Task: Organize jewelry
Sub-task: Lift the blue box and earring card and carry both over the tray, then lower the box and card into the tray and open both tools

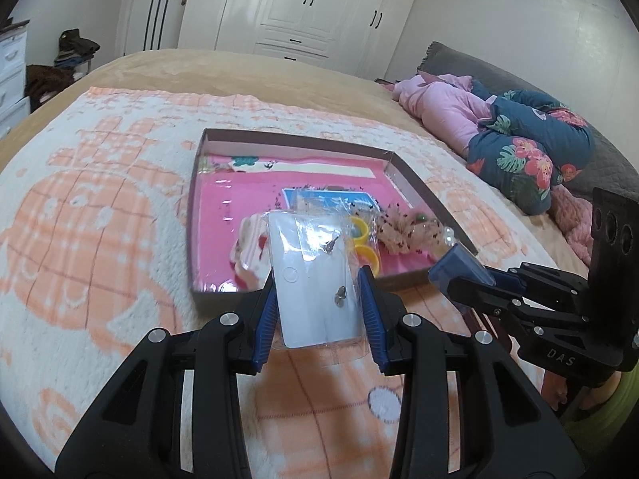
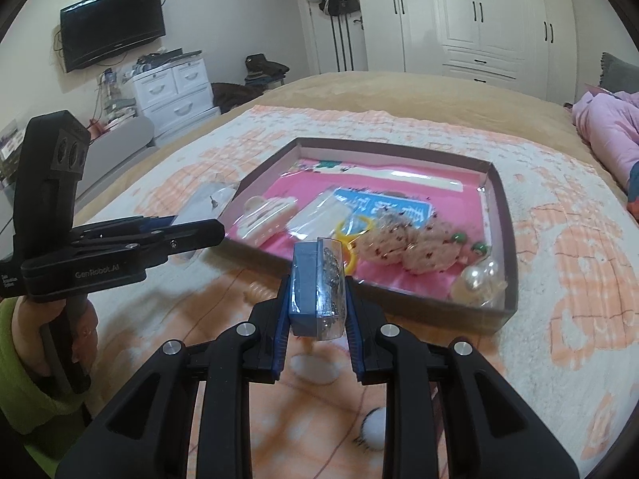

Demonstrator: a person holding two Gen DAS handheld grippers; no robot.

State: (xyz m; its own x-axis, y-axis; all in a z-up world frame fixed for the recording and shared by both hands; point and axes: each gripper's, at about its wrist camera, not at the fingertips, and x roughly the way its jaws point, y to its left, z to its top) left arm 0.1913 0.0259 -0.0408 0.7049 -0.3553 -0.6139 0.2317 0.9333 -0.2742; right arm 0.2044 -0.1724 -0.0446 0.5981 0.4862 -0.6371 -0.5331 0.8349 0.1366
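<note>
You had both grippers loaded over the peach-and-white patterned blanket (image 1: 100,207), just short of the shallow brown cardboard tray with the pink lining (image 2: 501,215). Your left gripper (image 1: 319,279) was pinching a white earring card sealed in a clear plastic sleeve (image 1: 315,279) by its 2 long edges, with 2 small metal studs showing on its face. Your right gripper (image 2: 317,295) was clamped on a small clear plastic case with a blue backing and a silvery chain piece inside (image 2: 319,287), held upright between the blue pads. The tray already carried a white hair clip (image 2: 269,215), yellow plastic rings (image 2: 351,235), cream speckled fabric pieces (image 2: 403,247) and pearl-like beads (image 2: 477,275), crowded toward its near side. To place these 2 well, you probably needed to carry each over the near wall with clear height, since the sleeve's loose lower edge could catch on the rim. The bare pink floor toward the far side looked the better landing spot. You would have done best to lower each until it rested flat before easing the fingers apart, 1 hand at a time, keeping the grippers well apart.
</note>
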